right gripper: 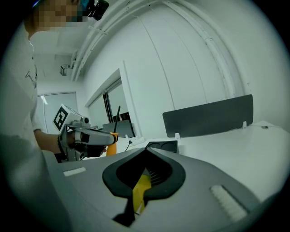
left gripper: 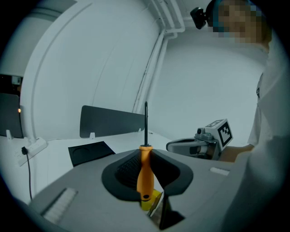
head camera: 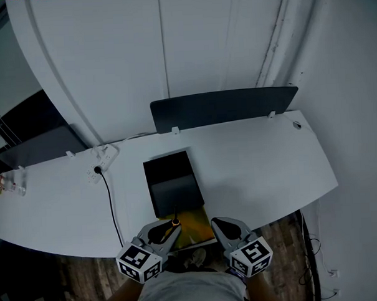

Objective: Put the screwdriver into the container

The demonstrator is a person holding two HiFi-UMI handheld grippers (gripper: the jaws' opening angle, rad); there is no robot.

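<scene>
we grip the orange handle of the screwdriver (left gripper: 145,174) in the left gripper (left gripper: 146,156), jaws partly closed on it. the tool stands upright, shaft pointing up, over the near edge of the white table (head camera: 270,162). the right gripper (right gripper: 146,153) hangs just beside it, jaws together and nothing between them. the black container (head camera: 171,179) sits open on the table just beyond both grippers, with a yellow item (head camera: 197,230) lying beneath them.
</scene>
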